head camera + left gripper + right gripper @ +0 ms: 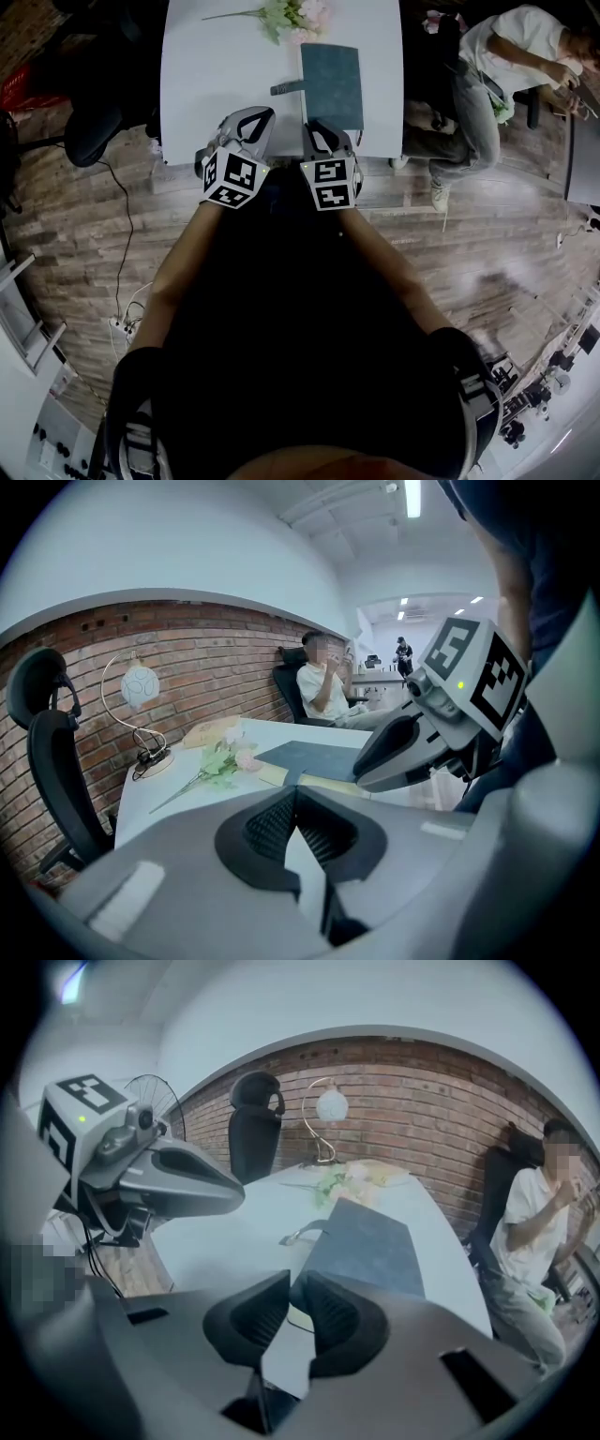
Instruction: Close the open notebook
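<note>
Notebook (pixel 331 84) lies flat and closed on the white table (pixel 216 66), teal cover up, on the right half of the tabletop near your edge. In the left gripper view (pixel 309 758) a pale strip shows along its near side. A short dark strap (pixel 286 87) lies on the table just beside the notebook's left edge; you cannot tell whether it touches.

Your right gripper (pixel 319 127) hovers at the table's near edge, right in front of the notebook's near left corner. In its own view (pixel 291 1283) the jaws stand a little apart, with a narrow gap between them. Nothing is in that gap, only bare tabletop, and the notebook (pixel 366 1246) is just past the tips, untouched.

Your left gripper (pixel 258 114) is beside the right one, also at the near edge, on the strap side. In its own view (pixel 295 794) the tips meet and only a sliver of table shows lower down between the pads. It holds nothing.

Each gripper shows in the other's view, at the right edge (pixel 403 752) and the left edge (pixel 192 1185).

Further out, a bunch of flowers (pixel 291 17) lies at the far end of the table, just beyond the notebook's top. A desk lamp (pixel 328 1105) with a round shade stands past the flowers, against the brick wall (pixel 422 1101). A black office chair (pixel 255 1124) sits at the far left end of the table. A seated person (pixel 487 66) in a white top is off to the right of the table, well apart from the notebook. The floor (pixel 84 216) is wood plank.
</note>
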### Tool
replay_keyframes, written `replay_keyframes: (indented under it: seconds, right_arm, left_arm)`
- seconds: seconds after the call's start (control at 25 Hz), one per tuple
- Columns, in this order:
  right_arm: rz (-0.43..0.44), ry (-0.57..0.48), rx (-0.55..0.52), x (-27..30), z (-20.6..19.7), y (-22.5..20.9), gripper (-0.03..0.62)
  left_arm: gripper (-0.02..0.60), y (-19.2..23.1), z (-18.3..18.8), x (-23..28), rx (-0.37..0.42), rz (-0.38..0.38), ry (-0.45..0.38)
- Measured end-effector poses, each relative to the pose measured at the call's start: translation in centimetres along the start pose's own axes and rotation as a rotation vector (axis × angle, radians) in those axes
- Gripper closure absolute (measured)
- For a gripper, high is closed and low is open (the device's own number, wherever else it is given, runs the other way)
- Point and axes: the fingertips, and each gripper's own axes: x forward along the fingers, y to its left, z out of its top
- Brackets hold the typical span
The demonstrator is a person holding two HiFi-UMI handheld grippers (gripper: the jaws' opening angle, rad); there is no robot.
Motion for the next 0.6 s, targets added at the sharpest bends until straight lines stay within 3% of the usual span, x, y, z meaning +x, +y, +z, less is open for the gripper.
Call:
replay_keyframes:
  seconds: [0.28, 0.6]
  right_arm:
    - [0.009, -0.077, 0.033, -2.4, 2.7, -1.0, 0.513]
    - [-0.143, -0.267, 0.073, -7.8, 9.4, -5.4, 0.533]
  left_arm:
    - [0.574, 0.6, 2.9, 0.3, 0.012, 0.014, -0.064]
    - [0.574, 3.6, 11.0, -2.2, 0.005, 0.098, -0.257]
